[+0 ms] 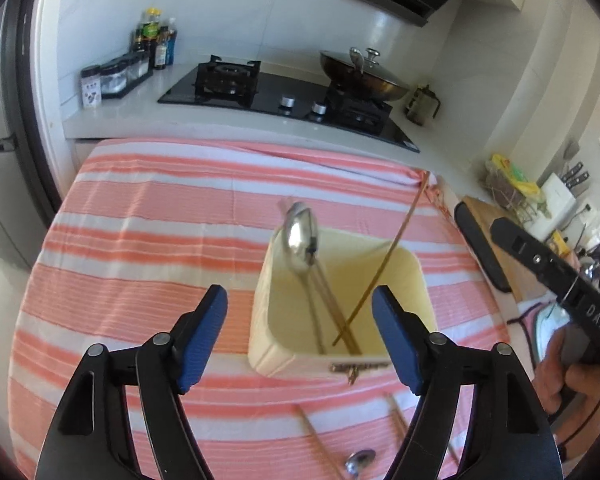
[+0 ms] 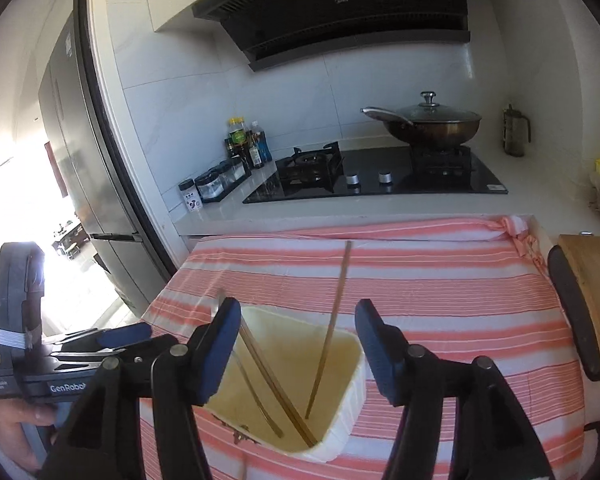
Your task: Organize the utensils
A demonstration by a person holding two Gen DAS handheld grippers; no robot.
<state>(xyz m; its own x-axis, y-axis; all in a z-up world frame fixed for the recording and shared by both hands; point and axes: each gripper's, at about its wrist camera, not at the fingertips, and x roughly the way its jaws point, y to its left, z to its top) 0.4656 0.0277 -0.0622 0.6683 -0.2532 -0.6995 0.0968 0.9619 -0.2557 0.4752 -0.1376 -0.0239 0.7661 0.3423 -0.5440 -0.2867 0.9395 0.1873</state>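
Left gripper (image 1: pixel 300 334): jaws wide apart, nothing between the blue pads; it hangs just above the near rim of the cream bin (image 1: pixel 416 280).
Right gripper (image 2: pixel 294 350): jaws likewise apart and empty, poised over the same bin (image 2: pixel 356 384) with the mouth framed between its fingers.
Bin contents: a metal spoon (image 1: pixel 300 236) stands bowl-up against the far wall, and chopsticks (image 1: pixel 380 272) lean inside at crossing angles, one reaching well past the rim.
Still loose: on the striped cloth (image 1: pixel 140 240) nearer than the bin lie more chopsticks (image 1: pixel 312 428) and what looks like a second spoon (image 1: pixel 358 462), though it is cut off low in the left wrist view and blurred.
Progress: partly done, judging by what is in and what is out.
Risk, tipping: the bin seems light and the long chopstick sits high; a finger brushing it could lever the bin over or flick the stick out.
Risk, pickup: thin sticks lying flat on soft cloth may pinch fabric with them, or roll from the pads.
Risk, crowding: both grippers are close over one small bin and could knock each other.
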